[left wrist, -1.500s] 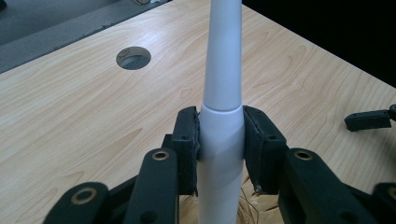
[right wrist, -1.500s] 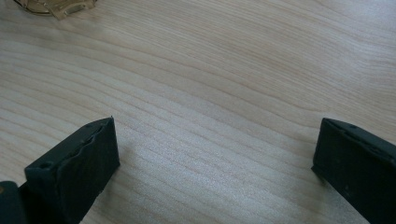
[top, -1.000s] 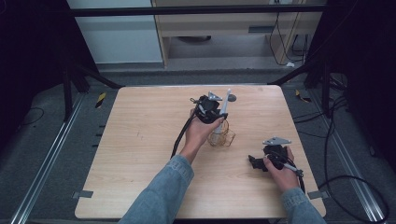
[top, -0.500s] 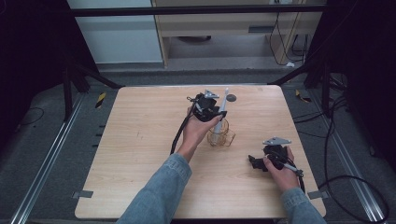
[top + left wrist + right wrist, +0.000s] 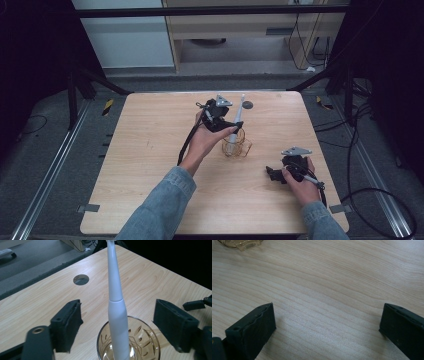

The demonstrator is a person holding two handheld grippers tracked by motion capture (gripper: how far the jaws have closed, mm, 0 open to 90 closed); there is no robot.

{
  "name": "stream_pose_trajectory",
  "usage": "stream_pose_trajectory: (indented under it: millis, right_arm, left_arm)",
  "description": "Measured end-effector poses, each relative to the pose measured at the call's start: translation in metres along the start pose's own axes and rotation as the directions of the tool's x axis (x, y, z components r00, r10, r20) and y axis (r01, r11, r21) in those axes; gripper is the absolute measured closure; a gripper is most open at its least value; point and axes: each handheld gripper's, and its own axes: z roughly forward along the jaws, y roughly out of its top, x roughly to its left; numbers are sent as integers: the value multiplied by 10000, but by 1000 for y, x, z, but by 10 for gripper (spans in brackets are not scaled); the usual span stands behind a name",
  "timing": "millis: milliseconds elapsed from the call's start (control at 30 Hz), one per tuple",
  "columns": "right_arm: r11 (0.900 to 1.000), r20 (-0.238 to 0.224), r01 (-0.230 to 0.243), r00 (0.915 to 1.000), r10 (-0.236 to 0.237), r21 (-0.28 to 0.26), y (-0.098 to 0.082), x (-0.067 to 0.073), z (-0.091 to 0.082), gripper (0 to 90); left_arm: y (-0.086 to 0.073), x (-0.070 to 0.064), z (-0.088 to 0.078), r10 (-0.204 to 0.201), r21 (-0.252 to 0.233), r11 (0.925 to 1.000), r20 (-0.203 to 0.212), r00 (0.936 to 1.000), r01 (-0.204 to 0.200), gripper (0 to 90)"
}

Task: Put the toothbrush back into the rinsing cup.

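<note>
Now, on the left side of the wooden table [image 5: 130, 165], nothing is being touched. A blue sleeve [image 5: 160, 210] comes up from the bottom edge, and its hand holds the left gripper [image 5: 227, 122] over the middle of the table. The jaws have just been opening. They stand spread apart, and the toothbrush [image 5: 115, 302] stands between them, but neither pad presses on it. There is clear wood showing on each side of the white handle in the left gripper view.

The toothbrush stands in a glass [image 5: 235, 145] near the middle of the table, a bit toward the far side. Its thick end is down inside the glass and its thin neck leans up and away toward the far edge. The glass is clear with a yellow tint and has cut patterns on it. Just past the toothbrush, a small round hole [image 5: 247, 105] sits in the table top.

To the right, and nearer the person, the right gripper [image 5: 272, 174] rests low on the table in the other hand. It is well apart from the glass. Its jaws are spread wide too, with only bare wood between them. In the right gripper view, a bit of the glass shows at the top left corner.
</note>
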Motion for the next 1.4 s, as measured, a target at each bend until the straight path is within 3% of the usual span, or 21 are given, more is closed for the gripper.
stream_pose_trajectory:
  millis: [400,600,1000,1400]
  right_arm:
    - [10000,-20,-32,10000,32,26,0,0,0,4]
    - [10000,-3,-11,10000,11,20,0,0,0,3]
    - [10000,7,28,10000,-28,4,1,0,1,3]
    - [10000,31,-2,10000,2,3,1,0,1,3]
  left_arm:
    - [-10,0,-16,486,533,9973,307,9983,-502,88]
    - [-15,2,-21,346,505,9980,703,9969,-382,81]
    - [-18,17,-40,180,403,9990,327,9993,-193,79]
    - [-41,35,-65,71,465,9989,163,9998,-79,58]
